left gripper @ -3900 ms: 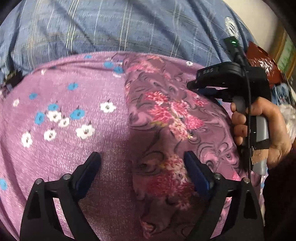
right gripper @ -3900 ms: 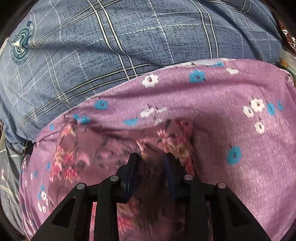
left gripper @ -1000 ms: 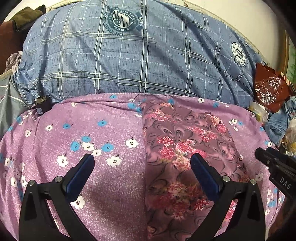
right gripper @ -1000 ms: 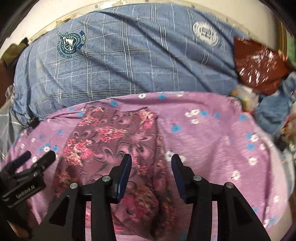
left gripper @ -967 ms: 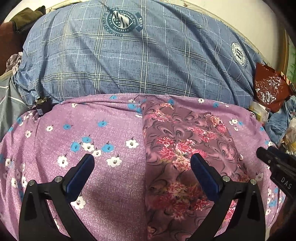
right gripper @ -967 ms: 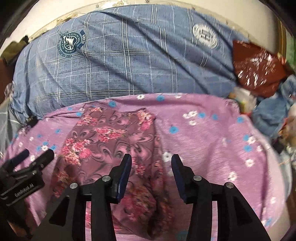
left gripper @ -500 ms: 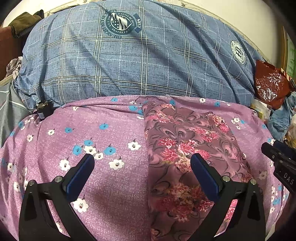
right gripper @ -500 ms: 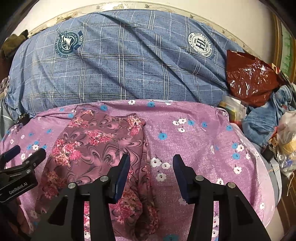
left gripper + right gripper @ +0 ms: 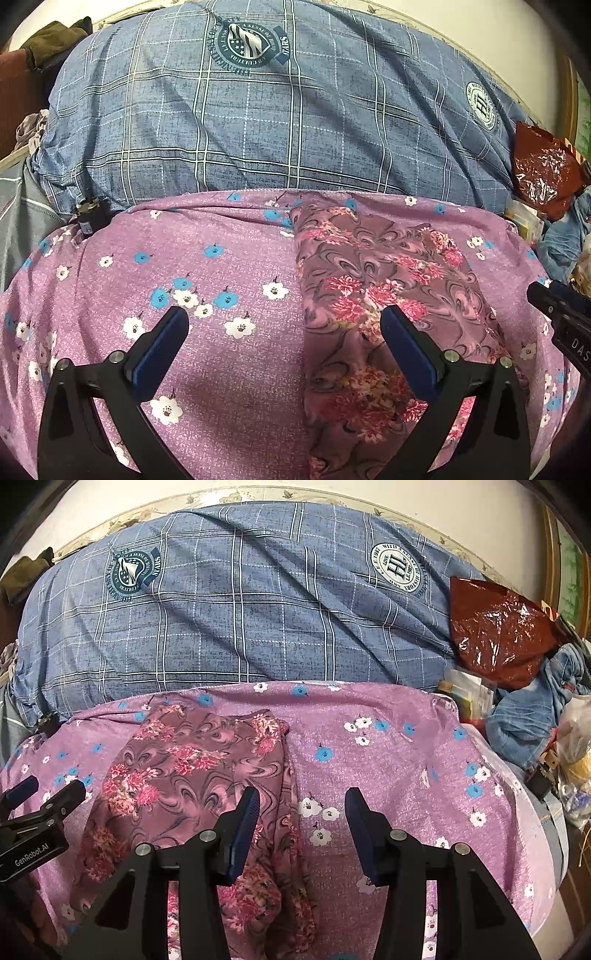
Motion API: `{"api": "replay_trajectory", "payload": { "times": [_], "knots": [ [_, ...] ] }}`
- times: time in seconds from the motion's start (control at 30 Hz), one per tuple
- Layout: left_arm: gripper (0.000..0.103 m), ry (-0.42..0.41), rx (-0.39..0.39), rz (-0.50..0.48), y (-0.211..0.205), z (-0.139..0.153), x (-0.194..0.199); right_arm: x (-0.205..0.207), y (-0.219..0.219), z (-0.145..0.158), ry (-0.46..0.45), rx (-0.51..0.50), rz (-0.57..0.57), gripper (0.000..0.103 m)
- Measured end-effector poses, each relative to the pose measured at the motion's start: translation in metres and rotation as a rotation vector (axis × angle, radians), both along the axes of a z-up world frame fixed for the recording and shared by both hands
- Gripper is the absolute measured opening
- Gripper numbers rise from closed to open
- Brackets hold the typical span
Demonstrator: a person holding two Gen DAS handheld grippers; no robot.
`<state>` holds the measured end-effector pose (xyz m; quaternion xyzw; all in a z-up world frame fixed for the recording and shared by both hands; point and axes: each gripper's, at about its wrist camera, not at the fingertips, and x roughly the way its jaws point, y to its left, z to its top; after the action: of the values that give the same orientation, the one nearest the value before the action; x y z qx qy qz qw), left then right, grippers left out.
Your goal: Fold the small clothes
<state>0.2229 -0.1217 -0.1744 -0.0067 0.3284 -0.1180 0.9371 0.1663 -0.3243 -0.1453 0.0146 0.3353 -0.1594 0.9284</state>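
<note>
**Folded Garment on Flowered Cloth, Both Tongs Empty**

Floral garment (image 9: 376, 295): mauve, pink blossoms and swirls, lay as a long folded strip on a purple flowered cloth (image 9: 207, 266), toward its right half in the left view, left of centre in the right view (image 9: 192, 768). Far end reached nearly to the cloth's back edge.

Left gripper (image 9: 284, 332): spread wide, held nothing, hovered above cloth and strip. Right gripper (image 9: 301, 812): parted, held nothing, above the strip's right edge.

Behind: blue checked bedding (image 9: 258, 122) with round crests. At right: dark red plastic bag (image 9: 498, 627), blue denim heap (image 9: 535, 709).
</note>
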Motion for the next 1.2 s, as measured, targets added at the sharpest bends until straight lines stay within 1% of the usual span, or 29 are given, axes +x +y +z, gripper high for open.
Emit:
{"api": "replay_trajectory", "payload": {
  "times": [0.23,0.37,0.4,0.43,0.47,0.53,0.57,0.63,0.77,0.83,0.93,1.0,1.03,1.07,1.1,1.13,1.2],
  "knots": [
    [0.103,0.004,0.001,-0.001,0.0,-0.001,0.001,0.001,0.003,-0.001,0.003,-0.016,0.008,0.05],
    [0.103,0.024,-0.003,-0.004,0.0,-0.005,0.004,0.002,0.004,-0.004,0.006,0.003,0.025,0.049],
    [0.103,0.034,-0.005,-0.002,0.001,-0.006,0.006,0.004,0.003,-0.005,0.009,0.024,0.037,0.049],
    [0.103,0.043,-0.007,0.003,0.002,-0.008,0.008,0.007,0.001,-0.007,0.015,0.064,0.052,0.045],
    [0.103,0.05,-0.009,0.017,0.005,-0.009,0.01,0.01,-0.002,-0.008,0.016,0.102,0.066,0.039],
    [0.103,0.057,-0.009,0.034,0.009,-0.01,0.014,0.016,-0.006,-0.012,0.022,0.193,0.093,0.033],
    [0.103,0.06,-0.013,0.038,0.011,-0.01,0.015,0.018,-0.007,-0.013,0.023,0.22,0.099,0.032],
    [0.103,0.06,-0.026,0.035,0.013,-0.008,0.016,0.024,-0.008,-0.014,0.023,0.268,0.117,0.03],
    [0.103,0.064,-0.035,-0.009,0.009,-0.006,0.015,0.031,0.0,-0.015,0.02,0.306,0.157,0.03],
    [0.103,0.093,-0.033,-0.05,0.003,-0.01,0.017,0.034,0.0,-0.017,0.024,0.328,0.157,0.03],
    [0.103,0.155,0.003,-0.091,-0.008,-0.023,0.021,0.04,-0.006,-0.023,0.038,0.368,0.15,0.029],
    [0.103,0.195,0.04,-0.112,-0.015,-0.033,0.023,0.049,-0.012,-0.032,0.078,0.406,0.138,0.029],
    [0.103,0.216,0.041,-0.13,-0.018,-0.037,0.025,0.058,-0.015,-0.046,0.148,0.438,0.13,0.029],
    [0.103,0.235,0.035,-0.142,-0.019,-0.04,0.025,0.063,-0.017,-0.056,0.192,0.458,0.121,0.029],
    [0.103,0.252,0.022,-0.15,-0.019,-0.041,0.027,0.066,-0.022,-0.065,0.195,0.492,0.108,0.029],
    [0.103,0.258,0.012,-0.15,-0.019,-0.04,0.027,0.066,-0.024,-0.064,0.185,0.502,0.107,0.029],
    [0.103,0.259,-0.006,-0.14,-0.016,-0.038,0.028,0.065,-0.024,-0.062,0.187,0.494,0.114,0.029]
  ]
}}
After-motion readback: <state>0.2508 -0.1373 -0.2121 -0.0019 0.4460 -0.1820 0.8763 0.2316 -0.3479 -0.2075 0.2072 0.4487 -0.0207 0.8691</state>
